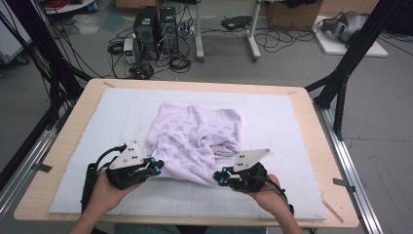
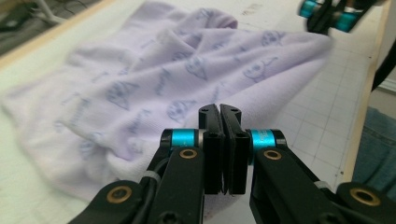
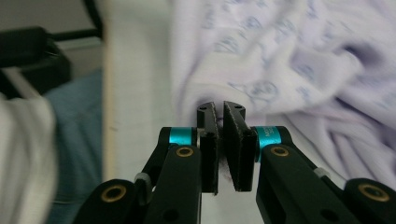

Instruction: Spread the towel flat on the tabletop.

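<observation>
Here the crumpled pale-lilac printed cotton garment (image 1: 195, 141) lies mid-table on the white gridded mat (image 1: 292, 126), soft and limp, its near hem clamped by the left gripper (image 1: 155, 166) and right gripper (image 1: 220, 177) jaws.

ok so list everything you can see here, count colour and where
cloth: one, pale lilac with a small blue print, crumpled in the middle of the mat
mat: one, white with a faint grid, covering most of the table
table: one, light wood, edge showing round the mat
computer towers: two, black, on the floor beyond the table, amid black cables
frame posts: black, at both far corners of the table
left gripper: one, black with blue rings, shut on the cloth's near left edge
right gripper: one, black with blue rings, shut on the cloth's near right edge
hands: two, at the near edge, one holding each gripper
</observation>
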Available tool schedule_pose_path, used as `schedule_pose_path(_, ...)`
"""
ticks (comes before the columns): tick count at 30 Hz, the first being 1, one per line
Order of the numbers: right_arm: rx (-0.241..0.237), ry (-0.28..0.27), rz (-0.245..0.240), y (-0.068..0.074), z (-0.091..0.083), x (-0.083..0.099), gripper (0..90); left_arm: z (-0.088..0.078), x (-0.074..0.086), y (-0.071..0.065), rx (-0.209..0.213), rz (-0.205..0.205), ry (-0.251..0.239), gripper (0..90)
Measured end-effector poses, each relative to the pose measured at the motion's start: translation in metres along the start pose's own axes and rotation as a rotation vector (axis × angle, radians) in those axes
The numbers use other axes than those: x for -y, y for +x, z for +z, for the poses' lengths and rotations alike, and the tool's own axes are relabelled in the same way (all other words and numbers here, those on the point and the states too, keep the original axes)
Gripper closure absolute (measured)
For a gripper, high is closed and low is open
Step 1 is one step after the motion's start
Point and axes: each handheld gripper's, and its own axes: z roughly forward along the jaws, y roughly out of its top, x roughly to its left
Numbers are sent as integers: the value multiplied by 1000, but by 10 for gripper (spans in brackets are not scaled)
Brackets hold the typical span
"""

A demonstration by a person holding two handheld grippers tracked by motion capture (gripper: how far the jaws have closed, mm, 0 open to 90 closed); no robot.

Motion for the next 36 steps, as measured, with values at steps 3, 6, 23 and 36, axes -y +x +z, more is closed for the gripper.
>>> schedule_pose_path(3, -69, -40, -32, 10, -1, -9, 835, -12, 1, 6, -13, -15, -14, 872)
schedule_pose_path(6, -4, -46, -55, 8, -3, -15, 753, -9, 10, 15, -13, -64, 9, 696)
schedule_pose_path(23, 56, 202, 9, -26, 64, 22, 721, 76, 56, 21, -7, -51, 257, 685)
schedule_pose_path(36, 13, 127, 37, -10, 37, 28, 872, 54, 61, 16, 8, -89, 176, 878)
